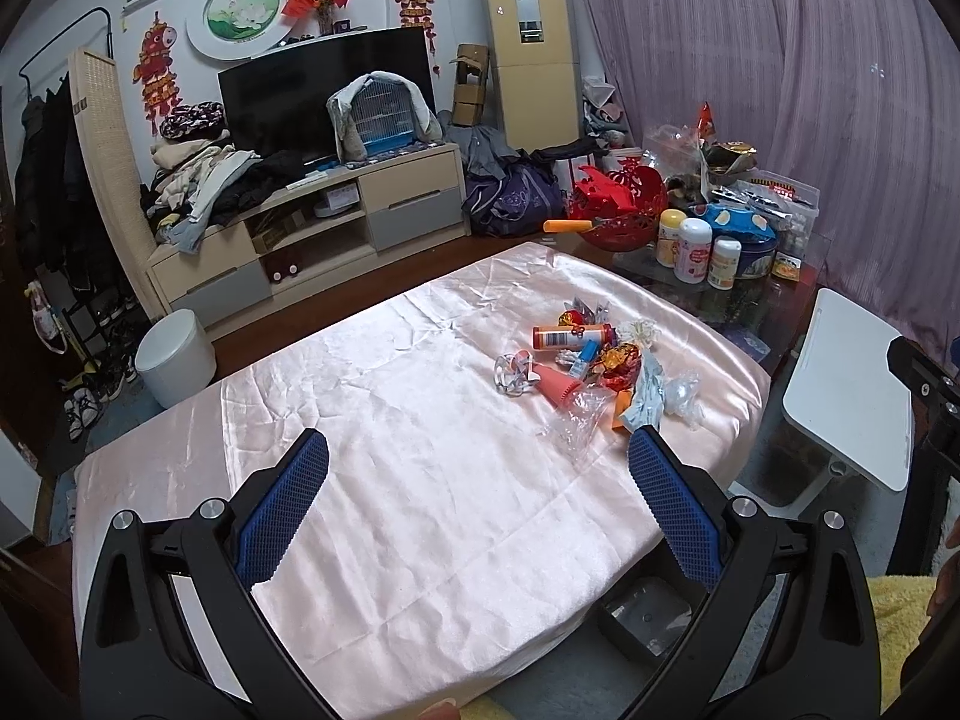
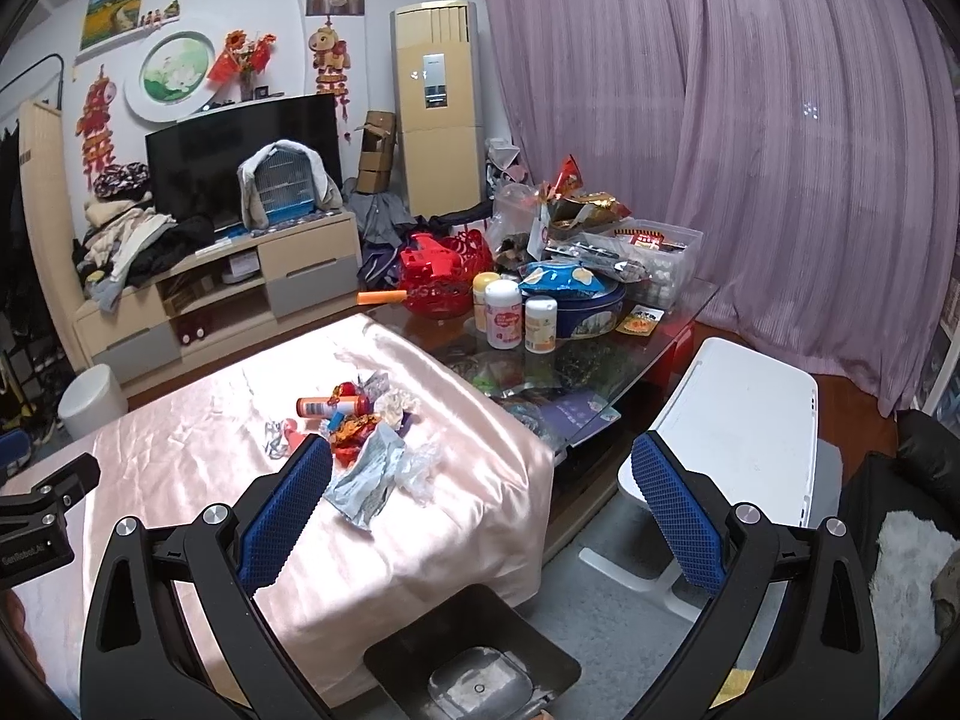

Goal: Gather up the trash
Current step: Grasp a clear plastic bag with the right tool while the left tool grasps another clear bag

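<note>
- Your left gripper (image 1: 477,459) hangs over the bare near half of the pink cloth (image 1: 384,396), its blue pads spread wide with nothing between them.
- From that gripper the trash pile (image 1: 591,369) lies at about one o'clock, well apart from the pads, on the far right part of the cloth.
- In the pile you have an orange tube (image 1: 570,337) lying on its side at the back, red-gold foil wrappers (image 1: 621,360) in the middle, a crumpled clear bag (image 1: 579,420) at the front and a grey-blue packet (image 1: 645,396) at the right edge (the smaller scraps are too tangled to name).
- Your right gripper (image 2: 480,468) is likewise spread and empty; its left pad sits just beside the grey-blue packet (image 2: 369,474), so the pile is at its ten to eleven o'clock.
- Below it, at six o'clock, the dark bin (image 2: 474,654) stands on the floor against the table's near corner, showing only its clear liner.
- Judged from this, nothing is collected yet: every piece is on the cloth, the bin looks empty, and all the picking is left to do.
</note>
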